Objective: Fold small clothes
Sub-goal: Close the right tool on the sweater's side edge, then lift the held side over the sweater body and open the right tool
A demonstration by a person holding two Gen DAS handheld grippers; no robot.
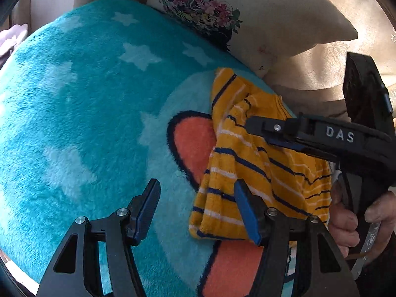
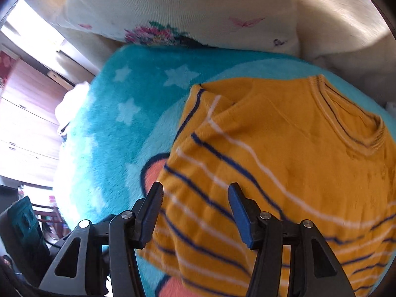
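Observation:
A small yellow shirt [image 1: 259,163] with navy and white stripes lies partly folded on a teal star blanket [image 1: 86,111]. My left gripper [image 1: 196,210] is open above the shirt's lower left edge, and nothing is pinched between its blue pads. My right gripper [image 1: 255,127] reaches in from the right over the shirt's middle, held by a hand [image 1: 346,222]. In the right wrist view the shirt [image 2: 284,153] fills the frame, collar to the upper right. There my right gripper [image 2: 195,212] stands open above the striped part, its pads apart and off the cloth.
A cream pillow [image 1: 259,12] with a floral print leans behind the blanket, close to the shirt's far edge. An orange patch [image 1: 193,146] with a dark outline is printed on the blanket beside the shirt. Wooden drawers [image 2: 27,113] stand beyond the blanket's left side.

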